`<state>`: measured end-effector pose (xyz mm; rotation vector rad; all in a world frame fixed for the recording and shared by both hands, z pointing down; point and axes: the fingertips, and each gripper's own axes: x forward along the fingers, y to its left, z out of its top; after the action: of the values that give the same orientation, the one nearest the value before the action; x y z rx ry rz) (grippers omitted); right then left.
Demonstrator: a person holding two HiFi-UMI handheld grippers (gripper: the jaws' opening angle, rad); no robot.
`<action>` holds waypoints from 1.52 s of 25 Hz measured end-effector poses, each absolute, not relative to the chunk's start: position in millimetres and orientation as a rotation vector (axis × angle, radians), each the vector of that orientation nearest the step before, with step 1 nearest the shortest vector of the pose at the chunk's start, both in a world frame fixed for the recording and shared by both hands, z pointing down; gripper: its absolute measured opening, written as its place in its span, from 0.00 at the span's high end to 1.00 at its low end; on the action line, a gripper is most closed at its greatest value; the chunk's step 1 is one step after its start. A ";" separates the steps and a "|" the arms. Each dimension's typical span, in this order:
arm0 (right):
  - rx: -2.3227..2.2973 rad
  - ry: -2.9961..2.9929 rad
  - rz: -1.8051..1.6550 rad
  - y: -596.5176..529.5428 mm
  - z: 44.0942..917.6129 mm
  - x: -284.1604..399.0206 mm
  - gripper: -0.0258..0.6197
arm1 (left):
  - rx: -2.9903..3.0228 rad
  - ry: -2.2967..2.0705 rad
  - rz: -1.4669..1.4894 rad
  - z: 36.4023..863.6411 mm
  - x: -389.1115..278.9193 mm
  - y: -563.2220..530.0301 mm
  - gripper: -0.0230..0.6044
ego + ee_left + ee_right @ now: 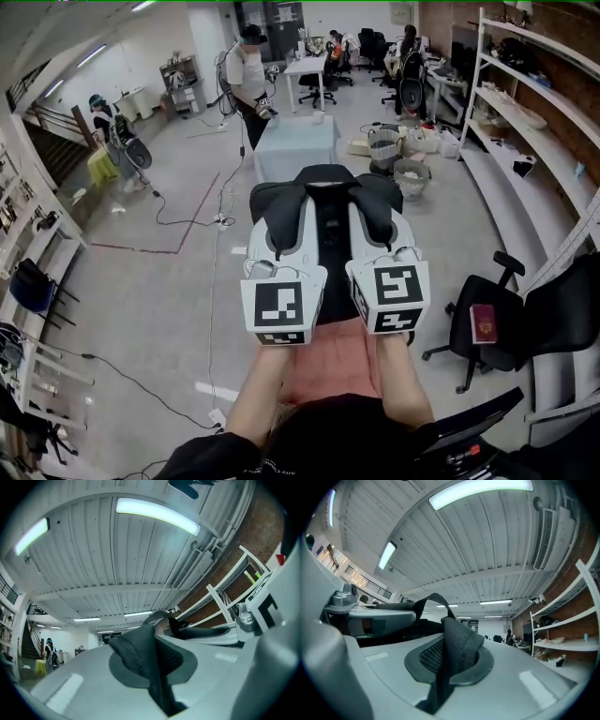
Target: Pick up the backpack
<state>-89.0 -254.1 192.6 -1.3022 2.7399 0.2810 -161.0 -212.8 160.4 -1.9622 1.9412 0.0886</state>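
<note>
In the head view the black backpack [323,202] hangs in the air in front of me, held by its two shoulder straps. My left gripper [281,230] is shut on the left strap [145,663], which is pinched between its white jaws. Beside it, my right gripper [380,225] is shut on the right strap [454,653] in the same way. Both gripper views look up along the jaws to the ceiling, with black mesh strap bunched in the gap. The lower part of the backpack is hidden behind the grippers and my forearms.
A black office chair [511,323] with a red booklet [483,322] on its seat stands at the right, next to white shelving [525,122]. Ahead are a pale table [295,141], bins [384,145] and a standing person [248,80]. Cables [187,220] cross the floor.
</note>
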 end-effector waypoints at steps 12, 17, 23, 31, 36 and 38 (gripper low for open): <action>-1.391 2.823 0.221 -265.8 227.9 -84.4 0.90 | -2.039 1.982 0.023 196.9 -153.7 -220.0 0.92; -1.402 2.801 0.243 -259.5 227.5 -75.8 0.90 | -2.048 1.979 0.076 198.9 -148.3 -217.0 0.92; -1.382 2.816 0.225 -258.1 231.6 -77.9 0.90 | -2.045 2.013 0.146 203.1 -152.6 -218.3 0.92; -1.365 2.879 0.208 -260.6 240.0 -98.2 0.90 | -2.044 2.083 0.101 215.2 -173.3 -221.1 0.92; -1.380 2.929 0.156 -266.4 256.1 -102.8 0.89 | -2.055 2.107 0.057 228.0 -176.7 -226.7 0.92; -1.389 2.938 0.132 -268.1 263.8 -102.4 0.89 | -2.073 2.115 0.057 236.3 -176.3 -228.3 0.92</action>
<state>-102.4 -268.1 263.8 -1.3893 2.9384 0.1316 -176.3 -228.3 236.3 -2.0733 2.1146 0.0565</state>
